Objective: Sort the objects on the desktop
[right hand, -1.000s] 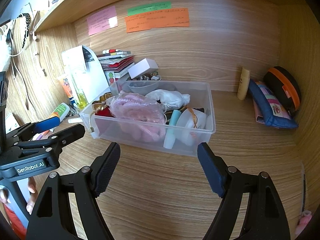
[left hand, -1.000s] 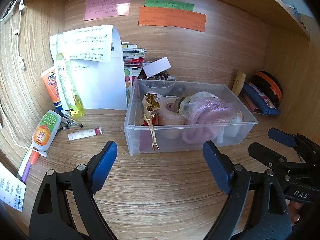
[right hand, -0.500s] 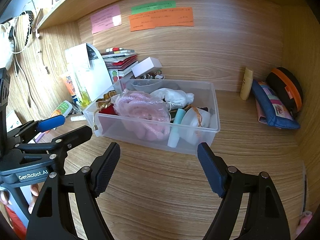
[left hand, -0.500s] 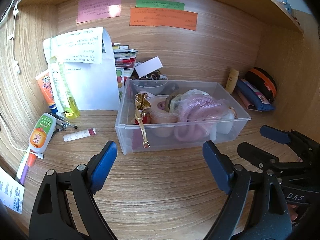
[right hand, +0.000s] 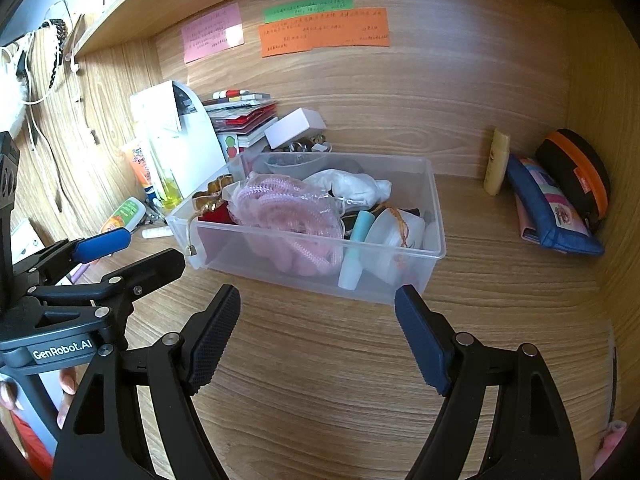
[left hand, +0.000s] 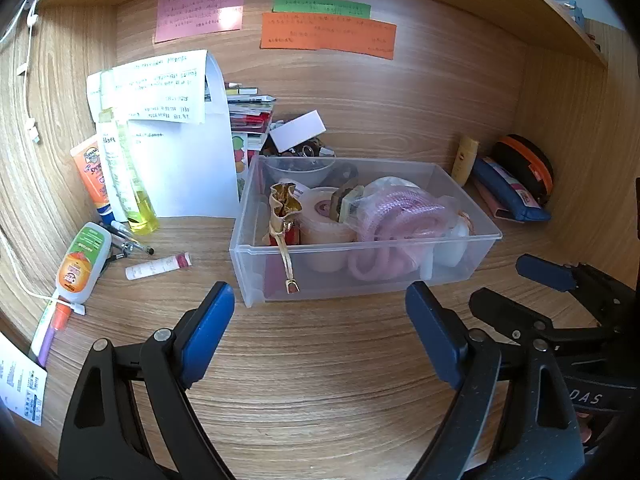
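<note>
Both grippers just hang over bare desk [left hand: 320, 380], nothing in either one. The left gripper [left hand: 320, 332] has its blue jaws spread wide, and the right gripper [right hand: 318, 332] is spread wide too, a bit less maybe.

Past them sits a clear bin [left hand: 400, 276], already pretty stuffed: a gold pouch [left hand: 284, 204] draped over the front wall, a tape roll [left hand: 320, 216], and a pink rope bundle [right hand: 288, 208] in a bag. From the right side you also catch a white cloth [right hand: 352, 184] and a teal tube [right hand: 358, 228] in there.

Left of the bin, loose on the desk: a small tube [left hand: 158, 266], some pens [left hand: 128, 240], and a glue bottle [left hand: 82, 258]. Behind those, a yellow bottle [left hand: 136, 196] and an orange tube [left hand: 94, 172] lean by a white stand [left hand: 192, 172].

Off to the far right, a blue pouch [right hand: 552, 212] and a black-and-orange case [right hand: 580, 176] rest in the corner. Sticky notes [left hand: 326, 34] on the back wall.
</note>
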Action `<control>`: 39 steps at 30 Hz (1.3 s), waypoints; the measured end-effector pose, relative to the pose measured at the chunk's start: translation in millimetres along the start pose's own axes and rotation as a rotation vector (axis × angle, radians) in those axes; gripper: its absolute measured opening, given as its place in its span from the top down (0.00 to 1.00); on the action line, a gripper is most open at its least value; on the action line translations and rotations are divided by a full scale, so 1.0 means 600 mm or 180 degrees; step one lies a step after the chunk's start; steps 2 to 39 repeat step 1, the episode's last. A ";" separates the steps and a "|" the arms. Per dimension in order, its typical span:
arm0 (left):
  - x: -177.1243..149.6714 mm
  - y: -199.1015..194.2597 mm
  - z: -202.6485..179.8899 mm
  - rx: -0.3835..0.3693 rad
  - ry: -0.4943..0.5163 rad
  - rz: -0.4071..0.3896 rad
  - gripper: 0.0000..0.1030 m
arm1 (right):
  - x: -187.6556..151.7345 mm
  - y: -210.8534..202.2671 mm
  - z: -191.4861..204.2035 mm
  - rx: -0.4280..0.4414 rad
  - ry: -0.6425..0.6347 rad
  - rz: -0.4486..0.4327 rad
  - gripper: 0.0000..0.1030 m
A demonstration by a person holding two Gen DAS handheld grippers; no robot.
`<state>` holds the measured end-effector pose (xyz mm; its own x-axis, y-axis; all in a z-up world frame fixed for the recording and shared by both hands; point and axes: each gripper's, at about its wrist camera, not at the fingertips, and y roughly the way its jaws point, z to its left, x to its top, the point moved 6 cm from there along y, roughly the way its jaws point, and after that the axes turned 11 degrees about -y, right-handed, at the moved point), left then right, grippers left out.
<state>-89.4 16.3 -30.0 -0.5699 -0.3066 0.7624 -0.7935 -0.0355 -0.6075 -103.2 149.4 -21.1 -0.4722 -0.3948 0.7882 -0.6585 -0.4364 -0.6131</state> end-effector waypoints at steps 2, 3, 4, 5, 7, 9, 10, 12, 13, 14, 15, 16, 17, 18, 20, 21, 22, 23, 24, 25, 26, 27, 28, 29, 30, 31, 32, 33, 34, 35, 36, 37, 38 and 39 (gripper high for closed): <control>0.000 0.001 0.000 -0.0001 -0.0006 0.0012 0.14 | 0.000 0.000 0.001 -0.0001 -0.0006 0.0004 0.25; 0.000 0.001 0.000 -0.0001 -0.0006 0.0012 0.14 | 0.000 0.000 0.001 -0.0001 -0.0006 0.0004 0.25; 0.000 0.001 0.000 -0.0001 -0.0006 0.0012 0.14 | 0.000 0.000 0.001 -0.0001 -0.0006 0.0004 0.25; 0.000 0.001 0.000 -0.0001 -0.0006 0.0012 0.14 | 0.000 0.000 0.001 -0.0001 -0.0006 0.0004 0.25; 0.000 0.001 0.000 -0.0001 -0.0006 0.0012 0.14 | 0.000 0.000 0.001 -0.0001 -0.0006 0.0004 0.25; 0.000 0.001 0.000 -0.0001 -0.0006 0.0012 0.14 | 0.000 0.000 0.001 -0.0001 -0.0006 0.0004 0.25; 0.000 0.001 0.000 -0.0001 -0.0006 0.0012 0.14 | 0.000 0.000 0.001 -0.0001 -0.0006 0.0004 0.25; 0.000 0.001 0.000 -0.0001 -0.0006 0.0012 0.14 | 0.000 0.000 0.001 -0.0001 -0.0006 0.0004 0.25; 0.000 0.001 0.000 -0.0001 -0.0006 0.0012 0.14 | 0.000 0.000 0.001 -0.0001 -0.0006 0.0004 0.25; 0.000 0.001 0.000 -0.0001 -0.0006 0.0012 0.14 | 0.000 0.000 0.001 -0.0001 -0.0006 0.0004 0.25; 0.000 0.001 0.000 -0.0001 -0.0006 0.0012 0.14 | 0.000 0.000 0.001 -0.0001 -0.0006 0.0004 0.25; 0.000 0.001 0.000 -0.0001 -0.0006 0.0012 0.14 | 0.000 0.000 0.001 -0.0001 -0.0006 0.0004 0.25; 0.000 0.001 0.000 -0.0001 -0.0006 0.0012 0.14 | 0.000 0.000 0.001 -0.0001 -0.0006 0.0004 0.25; 0.000 0.001 0.000 -0.0001 -0.0006 0.0012 0.14 | 0.000 0.000 0.001 -0.0001 -0.0006 0.0004 0.25; 0.000 0.001 0.000 -0.0001 -0.0006 0.0012 0.14 | 0.000 0.000 0.001 -0.0001 -0.0006 0.0004 0.25; 0.000 0.001 0.000 -0.0001 -0.0006 0.0012 0.14 | 0.000 0.000 0.001 -0.0001 -0.0006 0.0004 0.25; 0.000 0.001 0.000 -0.0001 -0.0006 0.0012 0.14 | 0.000 0.000 0.001 -0.0001 -0.0006 0.0004 0.25; 0.000 0.001 0.000 -0.0001 -0.0006 0.0012 0.14 | 0.000 0.000 0.001 -0.0001 -0.0006 0.0004 0.25; 0.000 0.001 0.000 -0.0001 -0.0006 0.0012 0.14 | 0.000 0.000 0.001 -0.0001 -0.0006 0.0004 0.25; 0.000 0.001 0.000 -0.0001 -0.0006 0.0012 0.14 | 0.000 0.000 0.001 -0.0001 -0.0006 0.0004 0.25; 0.000 0.001 0.000 -0.0001 -0.0006 0.0012 0.14 | 0.000 0.000 0.001 -0.0001 -0.0006 0.0004 0.25; 0.000 0.001 0.000 -0.0001 -0.0006 0.0012 0.14 | 0.000 0.000 0.001 -0.0001 -0.0006 0.0004 0.25; 0.000 0.001 0.000 -0.0001 -0.0006 0.0012 0.14 | 0.000 0.000 0.001 -0.0001 -0.0006 0.0004 0.25; 0.000 0.001 0.000 -0.0001 -0.0006 0.0012 0.14 | 0.000 0.000 0.001 -0.0001 -0.0006 0.0004 0.25; 0.000 0.001 0.000 -0.0001 -0.0006 0.0012 0.14 | 0.000 0.000 0.001 -0.0001 -0.0006 0.0004 0.25; 0.000 0.001 0.000 -0.0001 -0.0006 0.0012 0.14 | 0.000 0.000 0.001 -0.0001 -0.0006 0.0004 0.25; 0.000 0.001 0.000 -0.0001 -0.0006 0.0012 0.14 | 0.000 0.000 0.001 -0.0001 -0.0006 0.0004 0.25; 0.000 0.001 0.000 -0.0001 -0.0006 0.0012 0.14 | 0.000 0.000 0.001 -0.0001 -0.0006 0.0004 0.25; 0.000 0.001 0.000 -0.0001 -0.0006 0.0012 0.14 | 0.000 0.000 0.001 -0.0001 -0.0006 0.0004 0.25; 0.000 0.001 0.000 -0.0001 -0.0006 0.0012 0.14 | 0.000 0.000 0.001 -0.0001 -0.0006 0.0004 0.25; 0.000 0.001 0.000 -0.0001 -0.0006 0.0012 0.14 | 0.000 0.000 0.001 -0.0001 -0.0006 0.0004 0.25; 0.000 0.001 0.000 -0.0001 -0.0006 0.0012 0.14 | 0.000 0.000 0.001 -0.0001 -0.0006 0.0004 0.25; 0.000 0.001 0.000 -0.0001 -0.0006 0.0012 0.14 | 0.000 0.000 0.001 -0.0001 -0.0006 0.0004 0.25; 0.000 0.001 0.000 -0.0001 -0.0006 0.0012 0.14 | 0.000 0.000 0.001 -0.0001 -0.0006 0.0004 0.25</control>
